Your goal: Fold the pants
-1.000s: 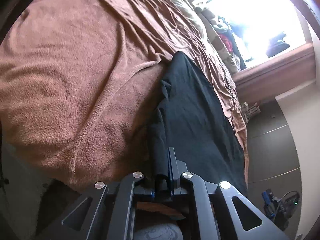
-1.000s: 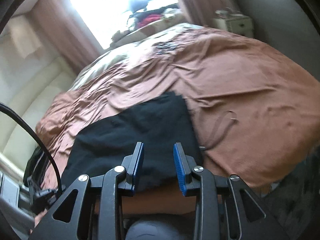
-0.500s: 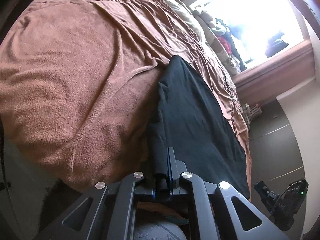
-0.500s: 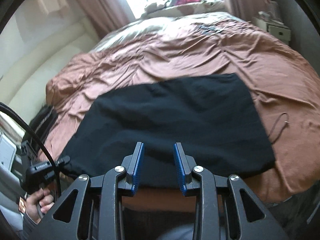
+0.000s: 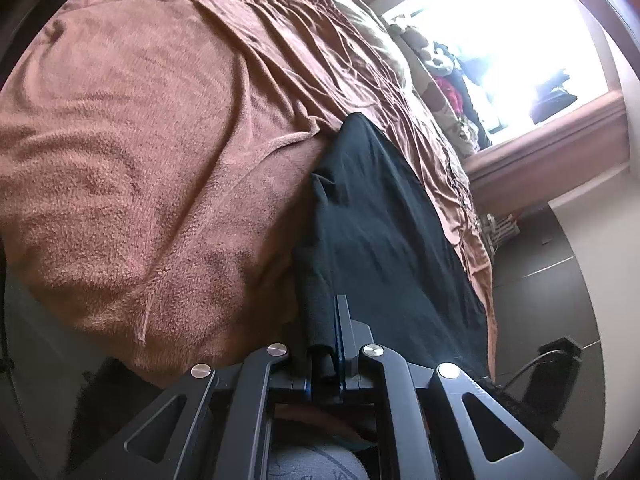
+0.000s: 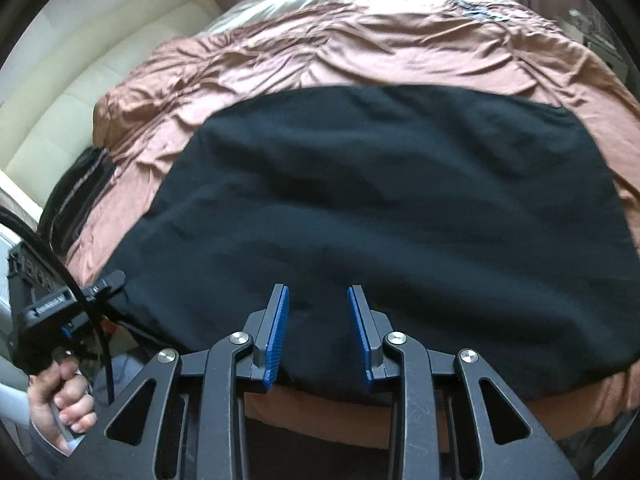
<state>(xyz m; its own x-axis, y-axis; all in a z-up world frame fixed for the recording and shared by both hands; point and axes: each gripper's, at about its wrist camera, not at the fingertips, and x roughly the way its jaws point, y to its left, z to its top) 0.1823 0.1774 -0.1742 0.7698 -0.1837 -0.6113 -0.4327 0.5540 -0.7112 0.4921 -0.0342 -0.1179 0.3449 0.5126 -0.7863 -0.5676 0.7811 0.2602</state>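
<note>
The black pants (image 6: 380, 208) lie folded flat as a wide dark patch on the brown bedspread (image 6: 360, 52). In the left wrist view the pants (image 5: 384, 240) run away from me along the bed edge. My left gripper (image 5: 326, 320) is shut on a bunched corner of the pants at the near edge. It also shows in the right wrist view (image 6: 100, 284), at the pants' left corner, held by a hand. My right gripper (image 6: 318, 308) is open and empty, just over the near edge of the pants at their middle.
A fuzzy brown blanket (image 5: 140, 168) covers the bed left of the pants. A cream padded headboard (image 6: 80, 72) stands at the left. A bright window (image 5: 500, 40) with soft toys is beyond. A dark garment (image 6: 76, 196) lies at the bed's left edge.
My right gripper has swung left and closer, from beside the pants' right edge to over their near middle. My left gripper has kept its hold and hardly moved.
</note>
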